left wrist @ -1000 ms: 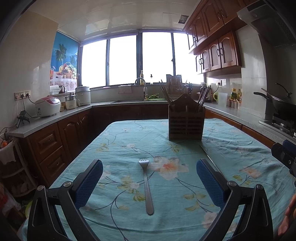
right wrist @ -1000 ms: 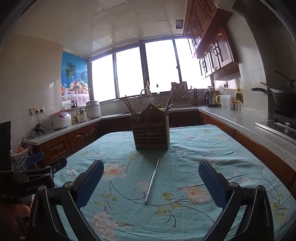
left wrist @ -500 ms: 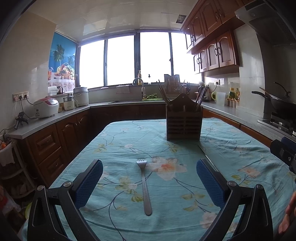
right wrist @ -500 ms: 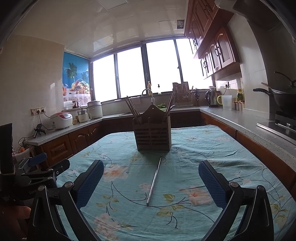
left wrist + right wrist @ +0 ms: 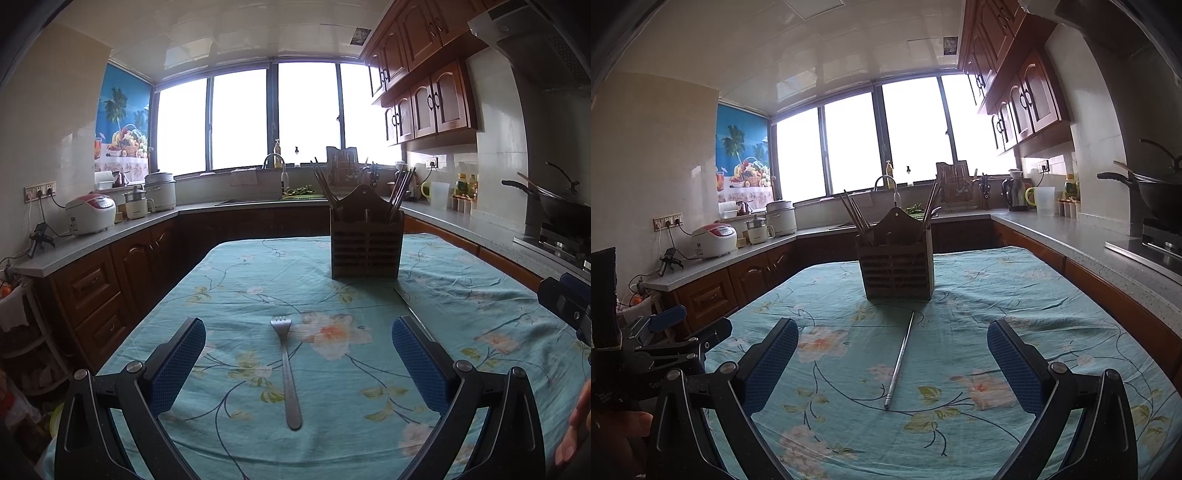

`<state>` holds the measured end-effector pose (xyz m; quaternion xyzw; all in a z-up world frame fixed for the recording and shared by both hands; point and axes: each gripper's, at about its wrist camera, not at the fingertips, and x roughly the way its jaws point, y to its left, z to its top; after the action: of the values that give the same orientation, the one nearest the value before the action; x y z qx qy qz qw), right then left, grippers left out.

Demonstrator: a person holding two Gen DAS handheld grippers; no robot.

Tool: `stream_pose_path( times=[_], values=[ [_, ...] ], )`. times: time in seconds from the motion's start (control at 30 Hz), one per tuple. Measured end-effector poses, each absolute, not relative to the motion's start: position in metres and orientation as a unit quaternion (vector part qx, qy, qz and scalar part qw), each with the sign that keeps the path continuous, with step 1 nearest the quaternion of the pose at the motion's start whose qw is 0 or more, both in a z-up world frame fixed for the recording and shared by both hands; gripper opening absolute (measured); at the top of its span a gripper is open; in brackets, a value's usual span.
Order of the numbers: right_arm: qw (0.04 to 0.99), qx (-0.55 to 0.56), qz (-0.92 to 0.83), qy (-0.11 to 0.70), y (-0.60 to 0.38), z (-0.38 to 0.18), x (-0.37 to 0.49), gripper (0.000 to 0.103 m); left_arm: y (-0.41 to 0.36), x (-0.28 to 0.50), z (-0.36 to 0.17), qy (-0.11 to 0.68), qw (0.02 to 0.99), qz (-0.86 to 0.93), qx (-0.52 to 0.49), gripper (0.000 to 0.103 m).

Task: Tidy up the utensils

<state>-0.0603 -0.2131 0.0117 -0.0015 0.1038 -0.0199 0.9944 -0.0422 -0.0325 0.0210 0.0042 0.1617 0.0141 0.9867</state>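
Note:
A steel fork (image 5: 286, 369) lies flat on the teal floral tablecloth (image 5: 258, 280), tines pointing away, between the wide-open fingers of my left gripper (image 5: 298, 363), which is empty. A thin metal chopstick (image 5: 900, 358) lies on the cloth (image 5: 997, 295) between the open, empty fingers of my right gripper (image 5: 892, 365); it also shows in the left wrist view (image 5: 408, 306). A brown slatted utensil holder (image 5: 365, 243) with several chopsticks stands upright farther back, also in the right wrist view (image 5: 897, 271).
Kitchen counters (image 5: 92, 243) with rice cookers surround the table on the left and back. A stove with a wok (image 5: 1160, 199) is on the right. The left gripper body (image 5: 653, 350) shows at the right view's left edge.
Both grippers have tilted or drawn back slightly, so the holder, fork and chopstick sit a little lower and nearer in view. Nothing was grasped or moved.

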Motion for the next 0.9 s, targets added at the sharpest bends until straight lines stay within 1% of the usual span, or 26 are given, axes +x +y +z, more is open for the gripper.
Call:
stream_pose_path(
  times=[0.9],
  values=[
    [0.992, 0.009, -0.023, 0.120, -0.222, 0.008, -0.050, 0.103, -0.044, -0.036, 0.024, 0.176, 0.984, 0.009, 0.004, 0.102]
  ],
)
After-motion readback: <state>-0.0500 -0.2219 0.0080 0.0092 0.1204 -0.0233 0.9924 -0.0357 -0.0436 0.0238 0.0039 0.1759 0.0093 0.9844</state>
